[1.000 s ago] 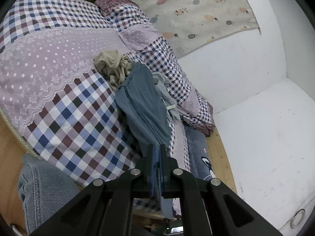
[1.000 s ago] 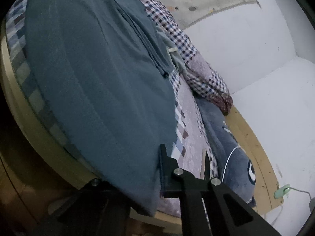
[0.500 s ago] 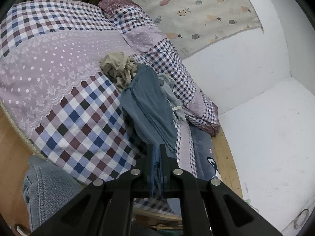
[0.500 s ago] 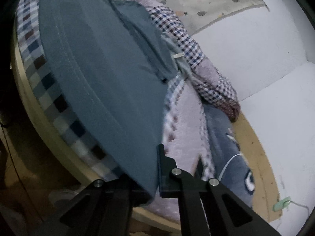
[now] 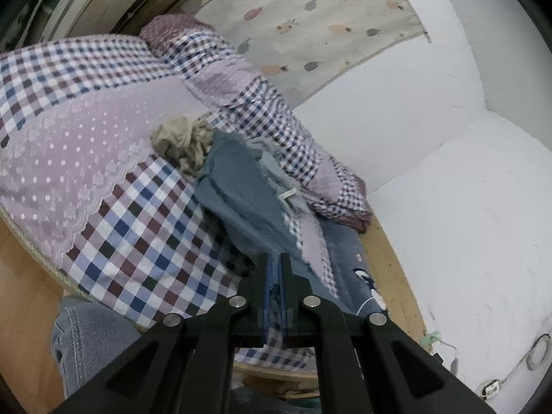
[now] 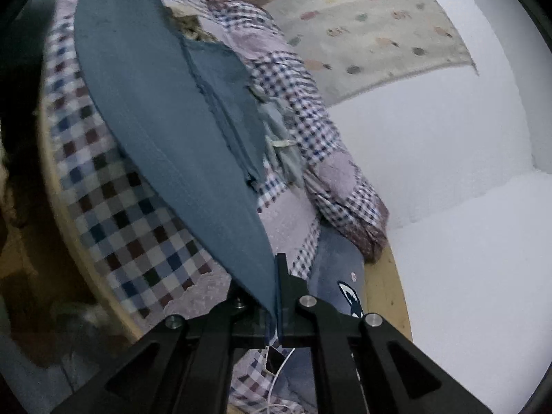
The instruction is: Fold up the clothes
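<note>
Both claws rise since a second ago, right more. Left claw [image 5: 275, 272] clenched on blue garment [image 5: 241, 186] edge; right claw [image 6: 274, 283] clenched on its other corner. Garment now lifts off checkered bed [image 5: 138, 234], far end trailing beside beige clothes heap [image 5: 183, 138]. Judgement: spreading before first fold.

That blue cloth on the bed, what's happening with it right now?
A person is working with two handheld grippers on a blue garment. The left gripper and the right gripper are each shut on an edge of it, holding it stretched above the checked bedspread. A crumpled beige garment lies untouched farther back on the bed.
</note>
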A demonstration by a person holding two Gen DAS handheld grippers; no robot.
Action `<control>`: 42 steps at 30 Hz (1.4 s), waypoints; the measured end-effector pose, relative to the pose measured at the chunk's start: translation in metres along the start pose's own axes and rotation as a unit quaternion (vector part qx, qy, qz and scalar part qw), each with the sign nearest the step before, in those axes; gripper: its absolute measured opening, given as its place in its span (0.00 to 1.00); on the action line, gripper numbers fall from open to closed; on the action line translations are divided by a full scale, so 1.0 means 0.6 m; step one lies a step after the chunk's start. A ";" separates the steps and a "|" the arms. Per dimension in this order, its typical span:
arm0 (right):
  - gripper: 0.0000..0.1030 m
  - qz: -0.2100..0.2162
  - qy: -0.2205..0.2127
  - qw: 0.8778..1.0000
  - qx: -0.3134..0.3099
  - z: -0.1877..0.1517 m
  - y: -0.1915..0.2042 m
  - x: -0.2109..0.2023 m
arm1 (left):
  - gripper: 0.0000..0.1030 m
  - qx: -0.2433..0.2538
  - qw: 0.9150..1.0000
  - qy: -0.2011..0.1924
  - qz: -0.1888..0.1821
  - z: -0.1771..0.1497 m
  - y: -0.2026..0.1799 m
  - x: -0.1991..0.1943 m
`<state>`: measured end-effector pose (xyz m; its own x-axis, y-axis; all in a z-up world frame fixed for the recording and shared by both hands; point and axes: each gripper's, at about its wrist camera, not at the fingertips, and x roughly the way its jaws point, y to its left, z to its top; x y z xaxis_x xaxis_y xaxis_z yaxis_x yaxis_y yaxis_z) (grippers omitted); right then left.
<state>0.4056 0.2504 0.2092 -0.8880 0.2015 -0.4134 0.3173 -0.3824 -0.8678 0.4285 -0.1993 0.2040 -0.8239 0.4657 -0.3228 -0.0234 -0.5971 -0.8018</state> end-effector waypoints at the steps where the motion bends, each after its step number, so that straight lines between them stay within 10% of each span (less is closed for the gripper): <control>1: 0.00 0.002 -0.002 1.000 0.002 0.003 -0.013 -0.013 | 0.03 0.003 1.000 -0.004 -0.006 0.002 -0.007 -0.012; 27: 0.00 -0.028 -0.045 0.997 0.050 0.004 -0.184 -0.301 | 0.03 0.113 0.982 -0.090 -0.123 -0.006 -0.189 -0.279; 42: 0.00 0.040 -0.052 0.997 0.041 0.044 -0.218 -0.183 | 0.03 0.061 0.995 -0.045 -0.060 0.108 -0.170 -0.138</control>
<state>0.4529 0.2545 0.3754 -0.8919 0.0749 -0.4459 0.3636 -0.4676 -0.8057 0.4627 -0.2193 0.3450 -0.8584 0.4812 -0.1777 -0.1883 -0.6177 -0.7635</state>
